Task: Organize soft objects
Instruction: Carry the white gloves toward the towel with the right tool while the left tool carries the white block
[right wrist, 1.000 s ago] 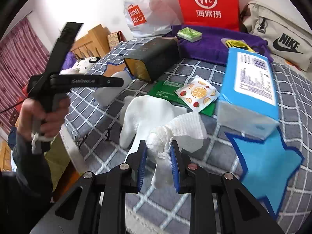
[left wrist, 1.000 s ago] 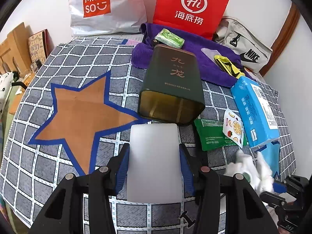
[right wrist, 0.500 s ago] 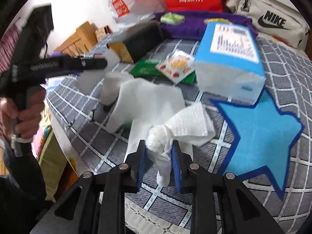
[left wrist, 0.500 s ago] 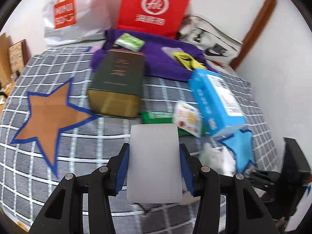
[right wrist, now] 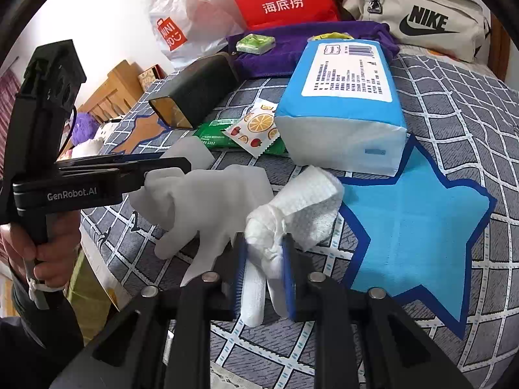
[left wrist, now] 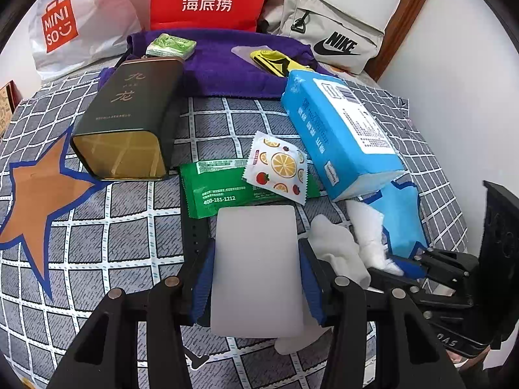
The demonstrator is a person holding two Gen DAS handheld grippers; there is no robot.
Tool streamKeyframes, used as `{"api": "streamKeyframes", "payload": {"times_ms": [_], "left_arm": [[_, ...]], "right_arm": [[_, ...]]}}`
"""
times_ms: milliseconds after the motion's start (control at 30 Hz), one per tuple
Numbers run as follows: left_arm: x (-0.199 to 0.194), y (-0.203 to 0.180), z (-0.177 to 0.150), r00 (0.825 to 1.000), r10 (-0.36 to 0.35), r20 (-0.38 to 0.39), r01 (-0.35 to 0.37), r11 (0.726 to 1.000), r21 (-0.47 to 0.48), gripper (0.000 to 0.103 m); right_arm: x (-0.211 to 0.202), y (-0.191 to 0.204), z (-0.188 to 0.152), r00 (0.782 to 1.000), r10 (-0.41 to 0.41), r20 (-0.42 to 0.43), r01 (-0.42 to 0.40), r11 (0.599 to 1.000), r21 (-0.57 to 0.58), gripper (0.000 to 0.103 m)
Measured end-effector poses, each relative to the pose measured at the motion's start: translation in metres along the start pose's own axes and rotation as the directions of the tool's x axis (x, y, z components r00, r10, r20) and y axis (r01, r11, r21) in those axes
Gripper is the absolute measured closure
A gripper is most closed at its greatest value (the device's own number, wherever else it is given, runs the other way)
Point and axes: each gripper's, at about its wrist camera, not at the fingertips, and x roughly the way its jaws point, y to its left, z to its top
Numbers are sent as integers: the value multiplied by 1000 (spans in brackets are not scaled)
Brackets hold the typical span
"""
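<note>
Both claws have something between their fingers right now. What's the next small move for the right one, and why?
Probably finish the squeeze, then lift a little. The right claw is closing, with the crumpled white tissue between its pads, but the tissue's far end lies on the checked bedspread beside the white glove. The left claw already holds a white block.

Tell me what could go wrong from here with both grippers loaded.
1. The right gripper is closing on only a bunched end of the paper towel; thin paper like that could tear or slip free when lifted.
2. The white glove lies against the towel, so it may drag along.
3. The left gripper, shut on the white block, sits close beside the right gripper; the two could bump over the glove.
</note>
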Motion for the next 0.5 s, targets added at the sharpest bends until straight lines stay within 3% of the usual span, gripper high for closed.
{"api": "streamKeyframes", "payload": {"times_ms": [167, 300, 433, 500], "left_arm": [[-8, 14, 1, 1000, 5, 22, -4, 1000, -29, 56], [-16, 28, 3, 998, 32, 45, -29, 998, -61, 56], [-22, 38, 1, 998, 29, 56, -23, 996, -90, 56], [-25, 37, 1, 998, 27, 58, -22, 996, -82, 56]], "right_arm": [[-23, -12, -4, 999, -34, 40, 33, 999, 4, 82], [-22, -23, -8, 998, -63, 1, 63, 998, 13, 81], [-18, -28, -12, 999, -30, -24, 31, 999, 36, 79], [-18, -27, -12, 999, -42, -34, 43, 998, 35, 71]]}}
